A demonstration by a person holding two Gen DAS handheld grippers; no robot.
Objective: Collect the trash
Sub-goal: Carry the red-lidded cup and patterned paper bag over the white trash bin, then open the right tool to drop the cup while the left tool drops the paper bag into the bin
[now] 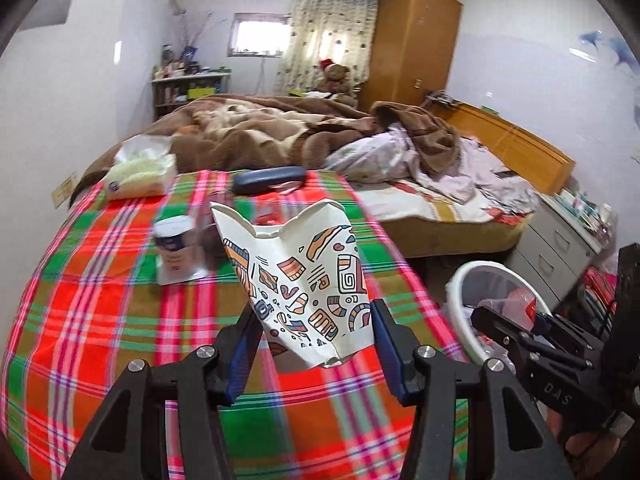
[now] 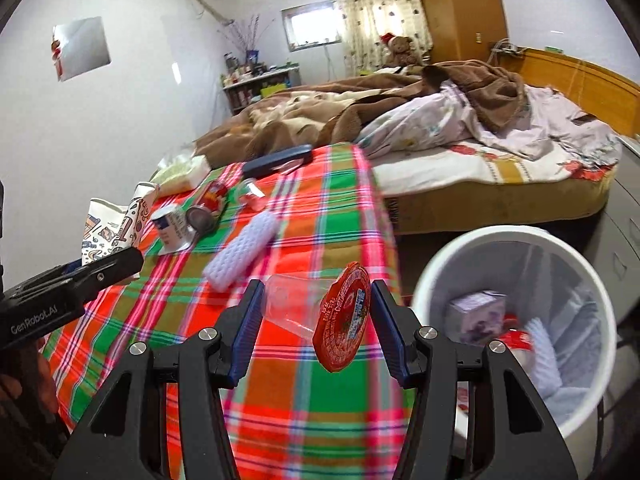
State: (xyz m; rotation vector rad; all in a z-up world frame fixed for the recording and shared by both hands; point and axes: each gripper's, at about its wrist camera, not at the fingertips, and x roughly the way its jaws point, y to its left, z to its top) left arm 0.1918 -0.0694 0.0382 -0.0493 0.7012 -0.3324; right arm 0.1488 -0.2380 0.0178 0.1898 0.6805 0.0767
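Clear plastic cup [image 2: 296, 312] w/ red foil lid [image 2: 344, 316] sat clamped in your right gripper [image 2: 318, 328] beside the white bin [image 2: 516, 240], left gripper [image 1: 314, 338] pinching a crushed paper cup [image 1: 296, 280], so you needed it over the rim before release.

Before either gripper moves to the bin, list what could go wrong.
1. The right gripper holds a clear plastic cup with a red lid; the lid looks tilted and could drop short of the white bin, onto the plaid cloth.
2. The left gripper pinches a crushed paper cup near its base; the grip may slip.
3. Both grippers heading for one bin could collide.
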